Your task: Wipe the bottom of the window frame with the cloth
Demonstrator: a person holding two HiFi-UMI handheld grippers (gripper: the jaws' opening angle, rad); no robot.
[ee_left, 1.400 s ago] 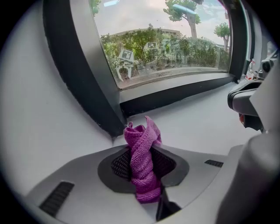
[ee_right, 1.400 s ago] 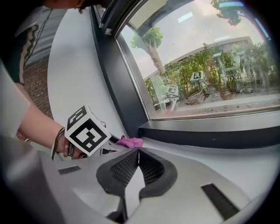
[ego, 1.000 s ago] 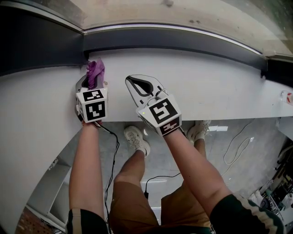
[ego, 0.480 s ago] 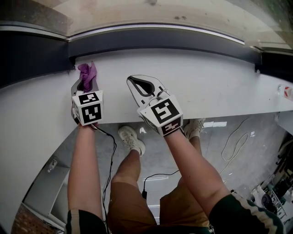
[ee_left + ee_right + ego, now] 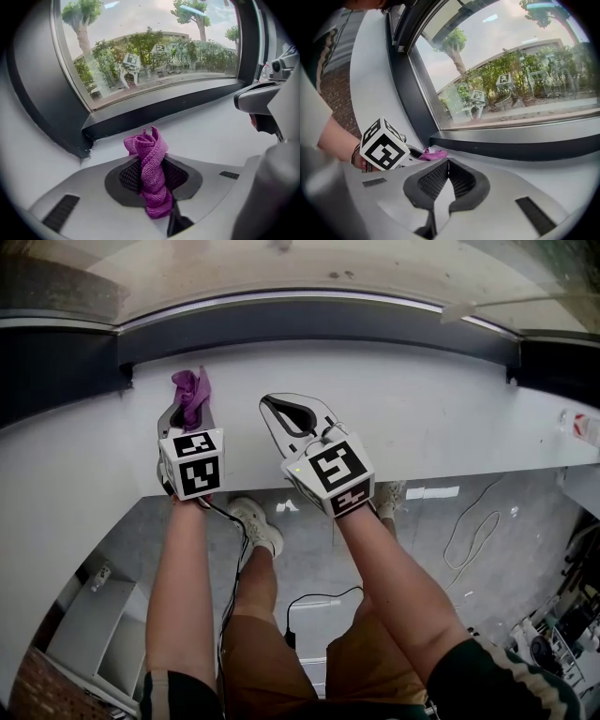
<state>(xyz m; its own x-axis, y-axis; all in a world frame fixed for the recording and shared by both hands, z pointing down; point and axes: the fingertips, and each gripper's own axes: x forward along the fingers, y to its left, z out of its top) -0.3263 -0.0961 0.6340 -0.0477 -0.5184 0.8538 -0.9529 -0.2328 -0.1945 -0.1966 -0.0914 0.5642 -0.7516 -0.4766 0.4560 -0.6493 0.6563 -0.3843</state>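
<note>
A twisted purple cloth (image 5: 190, 393) (image 5: 152, 171) sticks out from between the jaws of my left gripper (image 5: 187, 413) (image 5: 152, 180), which is shut on it. It hovers over the white sill (image 5: 422, 418), a short way in front of the dark bottom rail of the window frame (image 5: 309, 322) (image 5: 159, 110), near its left corner. My right gripper (image 5: 292, 418) (image 5: 446, 161) lies beside it on the right, over the sill, shut with nothing between its tips. The cloth's tip (image 5: 432, 153) shows past the left gripper's marker cube in the right gripper view.
The dark frame's left upright (image 5: 42, 93) meets the rail at a corner. A small object with red (image 5: 583, 425) stands on the sill at far right. Below the sill's front edge are the person's legs, shoes and cables on the floor (image 5: 478, 531).
The left gripper with the cloth has drifted slightly right along the sill and a bit back from the rail. The head view has shifted, so the frame corner appears further left. The right gripper has hardly moved.
</note>
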